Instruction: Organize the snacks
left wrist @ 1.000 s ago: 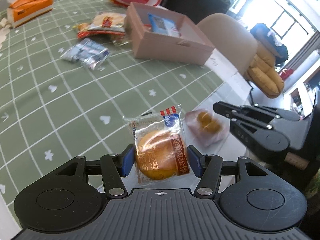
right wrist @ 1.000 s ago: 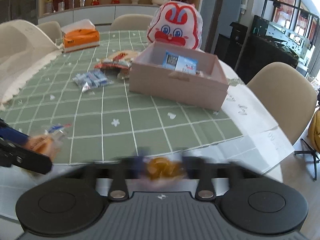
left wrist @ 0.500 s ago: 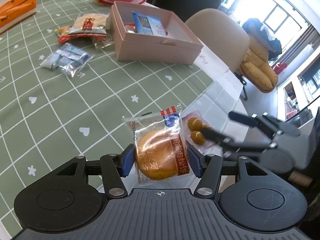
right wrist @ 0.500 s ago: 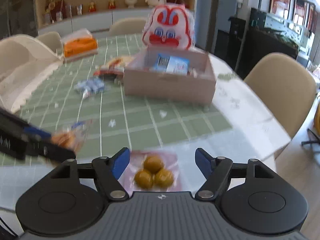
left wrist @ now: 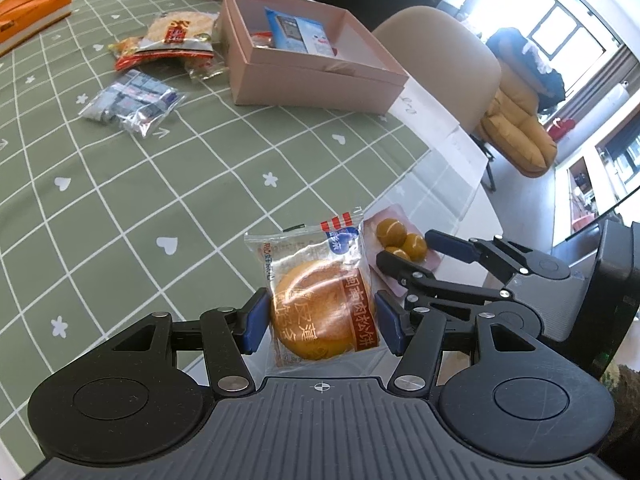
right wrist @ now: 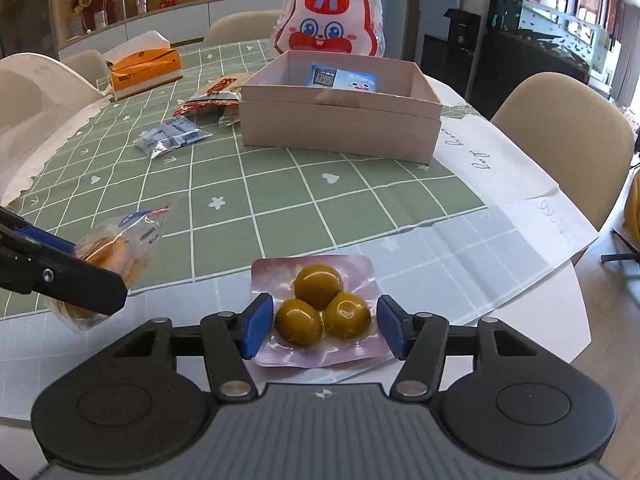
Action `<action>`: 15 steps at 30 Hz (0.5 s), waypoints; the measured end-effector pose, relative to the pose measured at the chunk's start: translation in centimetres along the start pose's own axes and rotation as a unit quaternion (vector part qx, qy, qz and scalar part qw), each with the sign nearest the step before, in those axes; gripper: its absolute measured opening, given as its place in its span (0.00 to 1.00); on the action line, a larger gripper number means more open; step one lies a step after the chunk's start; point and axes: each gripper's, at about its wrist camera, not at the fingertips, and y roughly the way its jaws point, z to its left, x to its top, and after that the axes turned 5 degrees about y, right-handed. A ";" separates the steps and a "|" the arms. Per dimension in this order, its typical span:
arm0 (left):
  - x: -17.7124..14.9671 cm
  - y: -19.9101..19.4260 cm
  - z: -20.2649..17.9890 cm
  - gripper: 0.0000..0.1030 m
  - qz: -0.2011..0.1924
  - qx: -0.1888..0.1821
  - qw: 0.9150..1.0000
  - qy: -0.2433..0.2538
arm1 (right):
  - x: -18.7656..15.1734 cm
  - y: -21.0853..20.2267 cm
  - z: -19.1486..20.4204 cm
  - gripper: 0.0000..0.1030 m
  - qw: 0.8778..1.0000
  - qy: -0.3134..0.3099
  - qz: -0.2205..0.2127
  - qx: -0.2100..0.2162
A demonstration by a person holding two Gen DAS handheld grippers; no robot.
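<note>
My left gripper (left wrist: 320, 322) is shut on a clear packet with a round golden cake (left wrist: 320, 308) and holds it above the table's near edge; the packet also shows in the right wrist view (right wrist: 116, 252). My right gripper (right wrist: 322, 326) has its blue pads against both sides of a pink pack of three olive-brown balls (right wrist: 320, 308), which looks held just above the table. That pack shows in the left wrist view (left wrist: 396, 240) too. The pink open box (right wrist: 340, 120) stands further back with a blue packet (right wrist: 342, 78) inside.
Left of the box lie a clear bag of blue sweets (right wrist: 172, 140), red-and-white snack packets (right wrist: 212, 96) and an orange tissue box (right wrist: 144, 68). A rabbit-face bag (right wrist: 330, 24) stands behind the box. Beige chairs (right wrist: 560, 132) ring the green checked tablecloth (right wrist: 280, 192).
My right gripper has closed in on the pink pack of balls. My left gripper has carried the cake packet a little toward the box.
</note>
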 end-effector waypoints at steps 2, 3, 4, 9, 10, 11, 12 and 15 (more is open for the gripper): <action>0.0 0.1 0.0 0.60 0.001 -0.001 1.000 0.001 | 0.2 -0.1 0.2 0.50 1.000 -0.010 0.004 -0.003; 0.0 0.1 -0.1 0.60 0.002 -0.001 1.000 0.001 | 0.2 -0.2 0.4 0.50 1.000 -0.017 0.006 -0.007; 0.0 0.1 -0.2 0.60 0.002 -0.001 1.000 0.002 | 0.2 -0.3 0.6 0.50 1.000 -0.021 0.007 -0.009; -0.1 0.2 -0.3 0.60 0.003 -0.002 1.000 0.002 | 0.3 -1.5 0.7 0.49 1.000 -0.029 -0.005 -0.010; -0.1 0.3 -0.3 0.60 0.004 -0.002 1.000 0.002 | 0.5 -1.8 0.7 0.49 1.000 -0.028 -0.009 -0.010; -0.1 0.3 -0.4 0.60 0.004 -0.002 1.000 0.002 | 0.7 -2.3 0.6 0.47 0.999 -0.028 -0.014 -0.010; -0.1 0.3 -0.5 0.60 0.004 -0.003 1.000 0.003 | 1.0 -2.7 0.5 0.45 0.999 -0.029 -0.018 -0.009; 0.0 0.4 -0.6 0.60 0.003 -0.005 1.000 0.002 | 2.2 -3.8 0.0 0.03 0.999 -0.027 -0.024 -0.007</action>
